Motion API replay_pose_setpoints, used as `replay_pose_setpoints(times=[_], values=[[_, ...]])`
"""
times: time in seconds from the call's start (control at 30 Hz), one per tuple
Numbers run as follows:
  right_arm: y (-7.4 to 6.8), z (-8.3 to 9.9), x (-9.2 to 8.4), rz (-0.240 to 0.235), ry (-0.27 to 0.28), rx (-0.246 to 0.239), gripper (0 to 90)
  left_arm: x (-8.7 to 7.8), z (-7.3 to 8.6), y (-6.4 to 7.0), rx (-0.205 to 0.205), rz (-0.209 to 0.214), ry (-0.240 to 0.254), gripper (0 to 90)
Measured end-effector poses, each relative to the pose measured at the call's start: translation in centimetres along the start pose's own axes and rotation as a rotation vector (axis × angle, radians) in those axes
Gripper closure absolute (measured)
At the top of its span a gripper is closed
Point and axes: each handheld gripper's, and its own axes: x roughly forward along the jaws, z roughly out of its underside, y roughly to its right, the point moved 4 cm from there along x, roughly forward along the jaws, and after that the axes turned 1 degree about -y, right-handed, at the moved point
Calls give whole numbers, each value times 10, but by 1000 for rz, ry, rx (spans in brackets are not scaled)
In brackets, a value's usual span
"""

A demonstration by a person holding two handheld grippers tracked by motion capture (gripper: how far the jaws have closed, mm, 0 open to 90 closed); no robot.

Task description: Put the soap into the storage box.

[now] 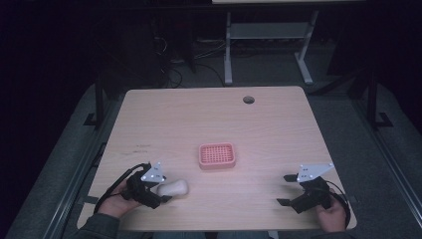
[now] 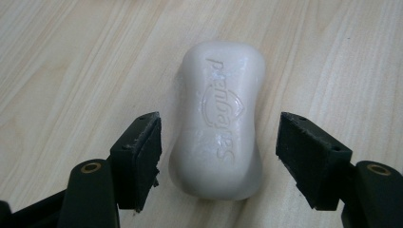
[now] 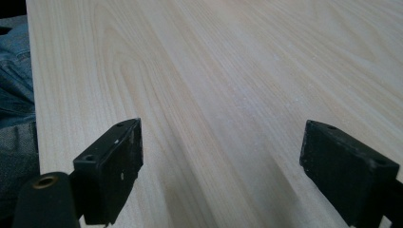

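the white soap bar [image 2: 219, 118] lies flat on the table [image 1: 278, 124], between the left tool's [image 2: 219, 154] wide jaws, pads not yet touching. close evenly across its narrow waist, squeezing gently since soap slips. the right tool [image 3: 221, 166] gapes wide, empty, well apart.

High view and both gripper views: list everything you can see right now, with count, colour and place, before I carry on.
Soap bar: one, off-white, near left table edge, lying flat between the left gripper's jaws, gaps either side.
Soap dish: one, pink, slotted, table centre, empty.
Table: one, light wood, round hole near far edge.
Desk frame: one, grey, on the floor beyond.
Left gripper: one, black, open around soap.
Right gripper: one, black, open, over bare table at right.
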Motion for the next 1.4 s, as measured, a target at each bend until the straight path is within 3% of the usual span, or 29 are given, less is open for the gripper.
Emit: replay_pose_setpoints(times=[0.7, 0.97, 1.1, 1.2, 1.27, 1.4], values=[[0, 0, 2, -2, -3, 0, 140, 15, -9, -6, 15, 50, -27, 328], [-1, 0, 2, -6, -5, -3, 140, 19, -10, -7, 10, 82, -38, 390], [-1, 0, 3, -7, -5, -4, 140, 22, -10, -6, -3, 79, -36, 403], [-1, -1, 3, -7, -6, -6, 140, 23, -9, -6, 20, 78, -63, 418], [-1, -1, 3, -7, -5, -7, 141, 24, -9, -5, 7, 78, -56, 433], [-1, -1, 2, -8, -5, -5, 141, 25, -8, -6, 20, 67, -75, 451]])
